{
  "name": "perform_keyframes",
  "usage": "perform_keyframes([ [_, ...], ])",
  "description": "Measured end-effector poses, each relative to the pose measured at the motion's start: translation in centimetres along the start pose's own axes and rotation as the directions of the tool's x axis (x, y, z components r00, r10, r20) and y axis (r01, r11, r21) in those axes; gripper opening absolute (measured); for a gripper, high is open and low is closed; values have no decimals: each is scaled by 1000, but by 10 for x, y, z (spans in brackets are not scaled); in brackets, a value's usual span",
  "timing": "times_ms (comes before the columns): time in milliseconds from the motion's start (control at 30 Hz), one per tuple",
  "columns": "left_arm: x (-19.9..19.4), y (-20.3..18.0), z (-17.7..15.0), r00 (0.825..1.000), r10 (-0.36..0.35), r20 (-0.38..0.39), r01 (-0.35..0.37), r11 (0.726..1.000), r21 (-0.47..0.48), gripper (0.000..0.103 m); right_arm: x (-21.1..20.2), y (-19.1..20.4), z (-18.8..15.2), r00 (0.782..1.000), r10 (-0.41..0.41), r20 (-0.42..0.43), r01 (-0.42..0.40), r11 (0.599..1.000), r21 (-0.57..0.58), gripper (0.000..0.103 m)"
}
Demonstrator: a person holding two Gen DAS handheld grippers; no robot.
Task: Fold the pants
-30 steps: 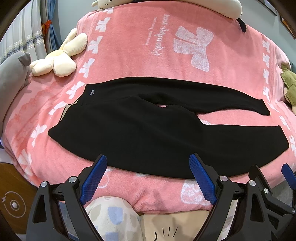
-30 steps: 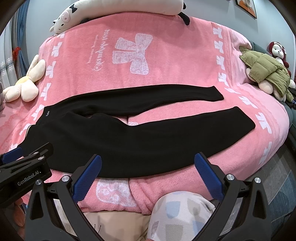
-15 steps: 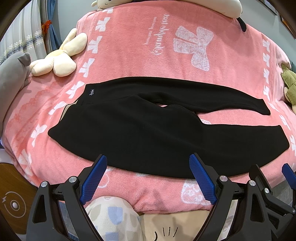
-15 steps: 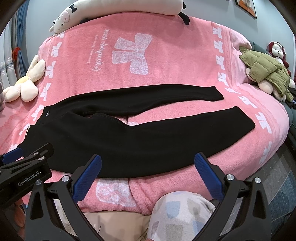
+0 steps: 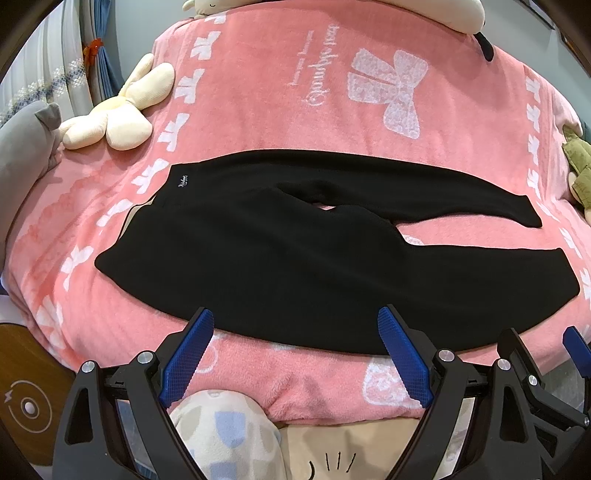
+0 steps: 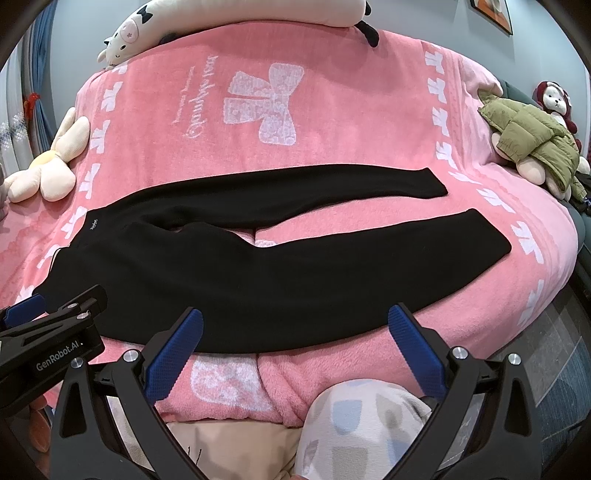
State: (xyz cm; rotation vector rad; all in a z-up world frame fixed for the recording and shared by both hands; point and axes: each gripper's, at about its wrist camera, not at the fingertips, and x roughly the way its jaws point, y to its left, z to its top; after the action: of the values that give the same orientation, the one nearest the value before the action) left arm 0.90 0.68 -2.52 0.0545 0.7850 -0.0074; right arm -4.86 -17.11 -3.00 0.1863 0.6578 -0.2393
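Observation:
Black pants [image 5: 295,258] [image 6: 258,266] lie flat across a pink blanket [image 5: 332,92] [image 6: 332,122], waistband at the left, both legs spread apart toward the right. My left gripper [image 5: 295,325] hovers open at the near edge of the bed, just before the pants' near hem, with nothing between its blue pads [image 5: 188,354]. My right gripper [image 6: 295,325] is open too, in front of the near leg, its blue pads [image 6: 413,350] empty. The left gripper's body [image 6: 48,343] shows at the lower left of the right wrist view.
A cream plush flower [image 5: 118,110] lies at the bed's left, a long plush pillow [image 6: 221,14] along the headboard, and a plush in a green jacket [image 6: 532,140] at the right edge. A person's patterned knees [image 5: 221,432] [image 6: 362,424] press against the bed's front.

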Motion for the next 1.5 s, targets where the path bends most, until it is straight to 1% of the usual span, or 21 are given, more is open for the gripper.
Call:
perform_keyframes([
  [333,9,0,-1,1000,-1,-23,1,1000,7,88,14,-1,-1,1000,8,-25,-8,1000,-6,98],
  [400,17,-2,1,999,1,-36,-1,1000,13,88,21,-5,1,999,22,-31,-22,1000,-14,98],
  [467,27,1,3,999,-8,-46,9,1000,14,88,33,-16,7,997,62,-46,-62,998,-11,98],
  [533,37,5,6,999,-20,-50,21,1000,15,89,51,-42,18,990,125,-65,-123,992,27,98],
  [567,43,9,8,999,-24,-48,24,1000,13,89,59,-55,23,988,141,-60,-138,990,40,98],
  [667,65,23,19,999,-34,-33,34,999,-4,89,95,-102,50,993,109,-48,-107,993,41,98],
  [733,83,33,29,998,-56,-33,55,998,-24,89,128,-139,81,997,70,-35,-69,997,28,95],
  [800,104,51,47,996,-89,-28,87,995,-56,89,157,-165,108,998,58,-28,-58,998,24,92],
  [833,114,61,57,995,-100,-23,98,993,-71,89,181,-183,128,998,46,-37,-45,999,20,89],
  [900,140,84,83,995,-99,-10,98,989,-112,89,212,-208,155,997,56,-45,-54,998,46,88],
  [967,168,110,113,997,-73,-8,71,986,-151,89,250,-233,182,996,69,-57,-65,995,80,88],
  [1033,206,144,152,999,-34,-31,28,980,-196,89,288,-252,203,996,36,-85,-28,995,93,88],
  [1100,231,171,178,999,27,-28,-33,971,-238,89,317,-268,215,994,27,-110,-11,991,137,88],
  [1167,256,199,205,994,112,-21,-113,953,-280,88,339,-278,222,991,35,-126,-11,982,189,88],
  [1200,269,213,218,990,137,-19,-136,944,-299,88,348,-281,226,991,38,-129,-11,979,205,88],
  [1233,282,224,229,990,136,-27,-137,943,-303,89,359,-282,229,990,43,-133,-13,975,221,89],
  [1267,302,234,240,991,122,-64,-135,943,-304,89,365,-282,229,989,44,-141,-11,974,226,89],
  [1333,334,250,250,980,139,-142,-178,933,-312,89,383,-278,230,983,40,-180,2,973,229,92],
  [1433,371,271,252,964,121,-239,-206,903,-376,89,396,-268,231,980,-2,-197,40,981,189,93],
  [1467,381,278,250,964,90,-251,-193,886,-421,89,399,-263,231,979,-17,-201,52,984,169,92],
  [1500,385,282,249,964,83,-252,-192,873,-448,89,401,-259,231,979,-20,-201,53,986,158,86],
])
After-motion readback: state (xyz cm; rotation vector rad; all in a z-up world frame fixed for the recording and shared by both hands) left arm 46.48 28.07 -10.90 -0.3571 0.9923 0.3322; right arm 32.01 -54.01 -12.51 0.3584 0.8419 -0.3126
